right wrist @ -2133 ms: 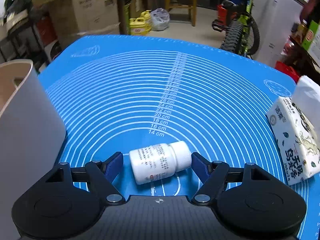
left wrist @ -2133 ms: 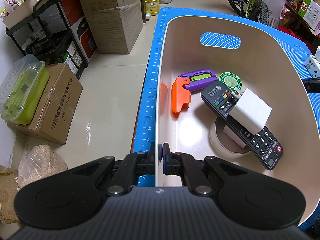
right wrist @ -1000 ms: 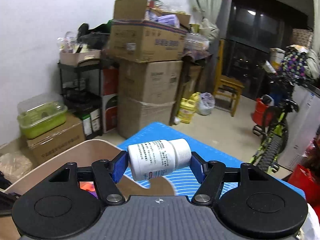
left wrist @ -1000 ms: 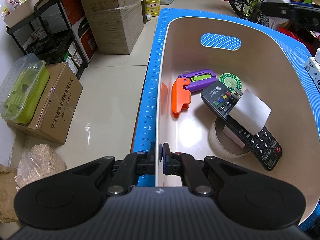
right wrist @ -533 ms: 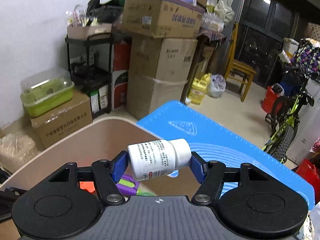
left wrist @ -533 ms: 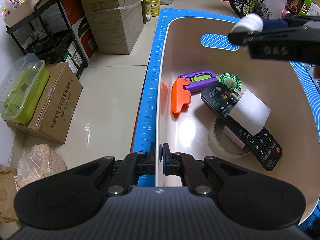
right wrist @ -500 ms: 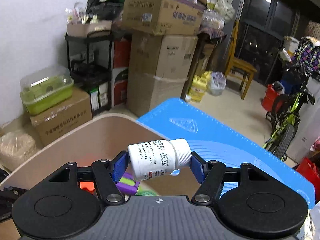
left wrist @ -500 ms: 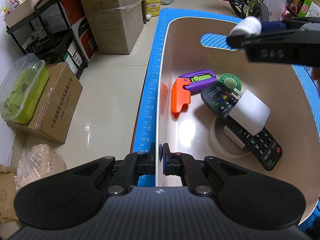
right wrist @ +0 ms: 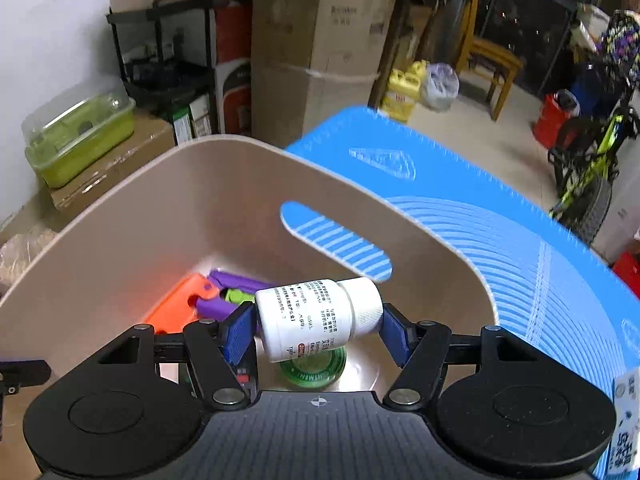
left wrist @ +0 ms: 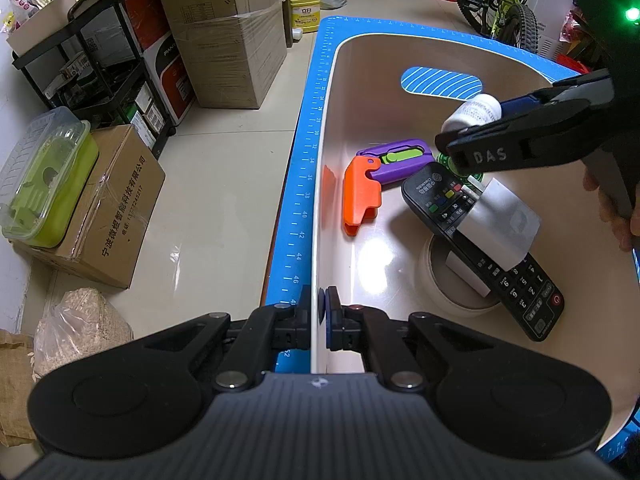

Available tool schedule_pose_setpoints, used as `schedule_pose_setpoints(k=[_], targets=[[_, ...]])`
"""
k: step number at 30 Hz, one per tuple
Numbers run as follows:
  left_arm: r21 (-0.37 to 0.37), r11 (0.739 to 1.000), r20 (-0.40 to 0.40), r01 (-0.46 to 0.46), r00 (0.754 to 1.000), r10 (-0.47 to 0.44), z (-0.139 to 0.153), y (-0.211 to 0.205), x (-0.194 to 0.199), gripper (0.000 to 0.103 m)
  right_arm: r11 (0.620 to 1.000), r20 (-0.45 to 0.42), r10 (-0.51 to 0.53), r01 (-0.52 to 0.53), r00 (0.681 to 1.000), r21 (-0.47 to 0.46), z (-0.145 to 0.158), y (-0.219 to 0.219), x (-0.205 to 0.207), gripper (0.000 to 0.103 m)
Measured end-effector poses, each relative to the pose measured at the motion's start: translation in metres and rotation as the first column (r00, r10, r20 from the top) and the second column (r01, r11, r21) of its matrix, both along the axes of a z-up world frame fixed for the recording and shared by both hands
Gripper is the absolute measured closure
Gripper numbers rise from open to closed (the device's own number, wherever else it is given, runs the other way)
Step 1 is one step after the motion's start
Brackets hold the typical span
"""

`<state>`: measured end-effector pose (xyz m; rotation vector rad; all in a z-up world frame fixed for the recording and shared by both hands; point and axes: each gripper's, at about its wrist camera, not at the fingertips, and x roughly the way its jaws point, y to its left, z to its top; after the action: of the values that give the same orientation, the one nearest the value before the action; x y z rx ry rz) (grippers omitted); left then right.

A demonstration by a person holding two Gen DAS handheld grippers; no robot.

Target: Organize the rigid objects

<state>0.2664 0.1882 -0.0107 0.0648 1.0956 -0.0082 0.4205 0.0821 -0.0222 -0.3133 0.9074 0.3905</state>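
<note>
A beige bin point(left wrist: 400, 92) point(right wrist: 140, 216) stands on the blue mat point(left wrist: 298, 208) point(right wrist: 520, 248). My left gripper point(left wrist: 320, 312) is shut on the bin's near left wall. My right gripper point(right wrist: 316, 320) point(left wrist: 472, 136) is shut on a white pill bottle point(right wrist: 316, 318) point(left wrist: 474, 110), lying crosswise between the blue pads, inside the bin above its contents. In the bin lie an orange and purple toy point(left wrist: 376, 176) point(right wrist: 200, 296), a black remote point(left wrist: 500, 264), a white block point(left wrist: 500, 220), a tape roll point(left wrist: 436, 280) and a green round lid point(right wrist: 316, 368).
Left of the mat on the floor are cardboard boxes point(left wrist: 224, 28), a black shelf point(left wrist: 92, 72), a green lidded container point(left wrist: 44, 176) and a bag point(left wrist: 76, 332). A bicycle point(right wrist: 592, 168) and a chair point(right wrist: 492, 64) stand beyond. A tissue pack point(right wrist: 624, 424) lies on the mat at the right.
My right gripper, still holding the bottle, came down from above the bin's far rim into the bin and tilted downward. The left gripper kept still on the wall.
</note>
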Motion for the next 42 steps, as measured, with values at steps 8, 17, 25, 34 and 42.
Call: schedule_pose_setpoints(k=[8, 17, 25, 34, 42], targets=[[0.000, 1.000, 0.002, -0.001, 1.000, 0.001, -0.001, 0.000, 0.000, 0.096, 0.998, -0.061, 0.021, -0.025, 0.998, -0.051, -0.010, 0.015, 0.000, 0.034], [0.003, 1.000, 0.003, -0.003, 1.000, 0.003, -0.001, -0.001, 0.000, 0.096, 0.998, -0.070, -0.003, 0.000, 0.998, -0.056, -0.009, 0.014, 0.001, 0.030], [0.003, 1.000, 0.004, -0.007, 1.000, 0.007, -0.001, -0.002, -0.002, 0.096, 1.000, -0.062, -0.004, 0.002, 0.998, -0.031, -0.003, 0.005, -0.006, 0.029], [0.005, 1.000, 0.008, -0.012, 1.000, 0.012, 0.001, 0.000, -0.004, 0.096, 0.999, 0.019, -0.011, 0.010, 1.000, 0.045, 0.027, -0.014, -0.024, 0.026], [0.009, 1.000, 0.033, -0.026, 0.999, 0.026, 0.010, -0.003, -0.010, 0.095, 0.994, 0.094, -0.053, 0.044, 0.994, 0.096, 0.055, -0.039, -0.045, 0.022]])
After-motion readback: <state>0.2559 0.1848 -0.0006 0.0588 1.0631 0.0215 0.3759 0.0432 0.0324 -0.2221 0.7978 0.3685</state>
